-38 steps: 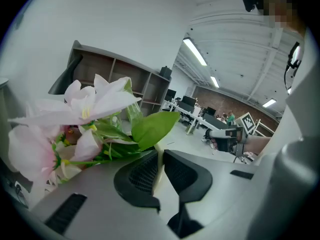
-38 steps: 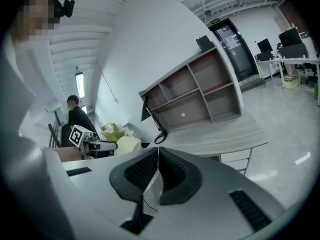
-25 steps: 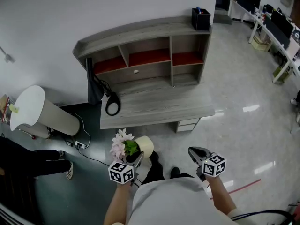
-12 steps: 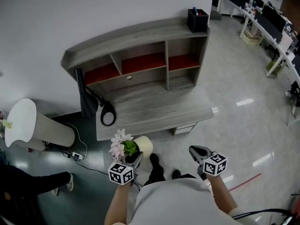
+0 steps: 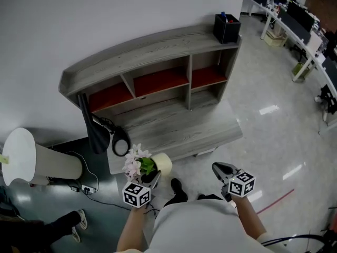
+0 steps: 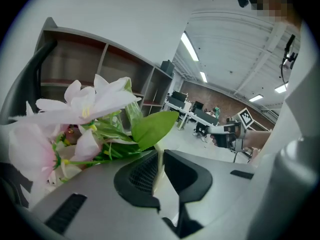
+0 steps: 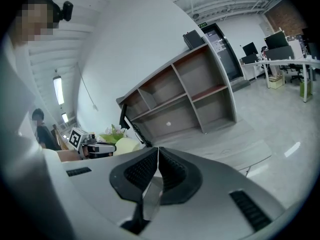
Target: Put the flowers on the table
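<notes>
A small round cream pot [image 5: 163,164] holds pale pink flowers [image 5: 135,161] with glossy green leaves. The left gripper [image 5: 155,177] carries it in the air in front of the table [image 5: 179,133], its ribbed black jaws pinching the pot's thin rim. The right gripper [image 5: 220,170] is empty, its jaws pressed together. The table is grey wood grain with a curved top shelf and three cubbies [image 5: 158,80] with red backs. A square black box [image 5: 227,28] on the top shelf holds pens. A black cable loop [image 5: 120,141] lies on the tabletop.
</notes>
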Motion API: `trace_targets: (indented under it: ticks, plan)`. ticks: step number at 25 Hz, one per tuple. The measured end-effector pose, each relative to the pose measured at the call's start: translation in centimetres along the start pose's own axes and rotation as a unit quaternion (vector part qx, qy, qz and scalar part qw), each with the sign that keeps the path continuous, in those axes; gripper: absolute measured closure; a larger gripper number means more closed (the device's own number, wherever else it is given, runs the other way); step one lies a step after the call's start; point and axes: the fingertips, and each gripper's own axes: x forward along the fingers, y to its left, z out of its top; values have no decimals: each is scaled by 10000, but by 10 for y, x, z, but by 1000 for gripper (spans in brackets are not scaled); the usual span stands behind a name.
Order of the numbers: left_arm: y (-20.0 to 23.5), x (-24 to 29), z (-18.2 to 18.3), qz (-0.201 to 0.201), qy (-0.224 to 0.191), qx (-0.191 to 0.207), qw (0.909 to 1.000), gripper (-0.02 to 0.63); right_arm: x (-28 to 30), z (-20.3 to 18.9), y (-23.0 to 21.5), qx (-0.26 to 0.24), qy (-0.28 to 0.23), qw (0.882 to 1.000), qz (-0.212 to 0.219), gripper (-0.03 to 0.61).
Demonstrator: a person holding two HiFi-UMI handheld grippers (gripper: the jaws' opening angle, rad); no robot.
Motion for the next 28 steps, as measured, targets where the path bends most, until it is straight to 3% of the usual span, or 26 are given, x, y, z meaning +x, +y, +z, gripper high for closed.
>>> trace_targets:
  ticks: [14,28]
  plan:
    - [58,33,39,-663,250,407,9967,563,54,20,0,132,-117,9985,-516,558]
    - [42,92,63,-888,488,682,9925,563,52,35,-33,301,-137,9971,-690,558]
